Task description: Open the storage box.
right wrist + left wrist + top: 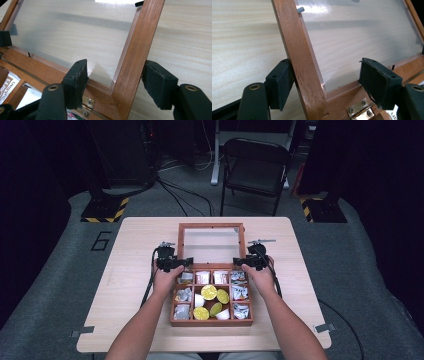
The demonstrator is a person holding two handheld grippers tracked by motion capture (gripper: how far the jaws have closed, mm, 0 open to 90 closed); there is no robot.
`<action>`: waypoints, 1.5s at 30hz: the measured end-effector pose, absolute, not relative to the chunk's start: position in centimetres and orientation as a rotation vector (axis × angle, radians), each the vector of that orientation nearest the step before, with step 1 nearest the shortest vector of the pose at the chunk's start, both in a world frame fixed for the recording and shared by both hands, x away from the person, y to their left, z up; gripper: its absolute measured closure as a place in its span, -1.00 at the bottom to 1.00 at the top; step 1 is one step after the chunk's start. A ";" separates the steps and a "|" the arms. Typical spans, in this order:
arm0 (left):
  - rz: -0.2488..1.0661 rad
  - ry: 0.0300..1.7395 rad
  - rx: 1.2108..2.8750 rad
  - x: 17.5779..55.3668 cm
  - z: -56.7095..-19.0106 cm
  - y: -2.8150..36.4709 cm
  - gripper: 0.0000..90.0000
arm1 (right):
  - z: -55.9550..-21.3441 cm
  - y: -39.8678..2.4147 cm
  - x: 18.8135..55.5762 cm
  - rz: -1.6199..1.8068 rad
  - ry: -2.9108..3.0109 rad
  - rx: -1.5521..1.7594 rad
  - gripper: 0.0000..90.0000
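left claw (172,264): forearm reaching forward from the bottom edge, jaws parted, one pad (280,83) touching, the other clear | right claw (250,261): mirrored pose, jaws parted, neither pad (76,78) pressing

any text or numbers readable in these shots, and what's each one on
"6": large dark numeral on the grey floor mat, left of the table.
"...oMian": partly cut-off orange print on a white packet in the wooden box, in the right gripper view.
Print on the other packets in the high view: too small to read.
Dark letters on a packet, bottom right in the left gripper view: cut off, unreadable.
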State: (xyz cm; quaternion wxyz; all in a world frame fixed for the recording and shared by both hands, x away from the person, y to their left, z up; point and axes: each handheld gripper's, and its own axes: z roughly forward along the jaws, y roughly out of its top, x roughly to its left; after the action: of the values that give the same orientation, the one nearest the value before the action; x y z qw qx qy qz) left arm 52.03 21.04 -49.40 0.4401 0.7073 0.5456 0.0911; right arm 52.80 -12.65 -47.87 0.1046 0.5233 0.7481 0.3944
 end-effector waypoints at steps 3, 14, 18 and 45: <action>0.219 1.359 1.757 52.1 -49.5 21.1 -0.40 | -48.0 -12.7 52.9 1.166 2.203 1.556 -0.19; 0.221 1.367 1.761 52.1 -49.6 20.9 -0.44 | -48.1 -12.6 53.0 1.171 2.203 1.571 -0.20; 0.204 1.373 1.756 52.2 -49.6 21.0 -0.45 | -48.1 -12.6 53.1 1.165 2.212 1.577 -0.23; 0.158 1.396 1.752 52.4 -50.2 21.2 -0.52 | -48.7 -12.8 53.5 1.193 2.213 1.703 -0.27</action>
State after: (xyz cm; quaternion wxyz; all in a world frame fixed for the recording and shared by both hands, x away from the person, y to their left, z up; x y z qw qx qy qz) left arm 52.44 21.18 -50.18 0.4331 0.7030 0.5604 0.0633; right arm 53.50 -12.82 -48.73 0.0524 0.5600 0.7278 0.3923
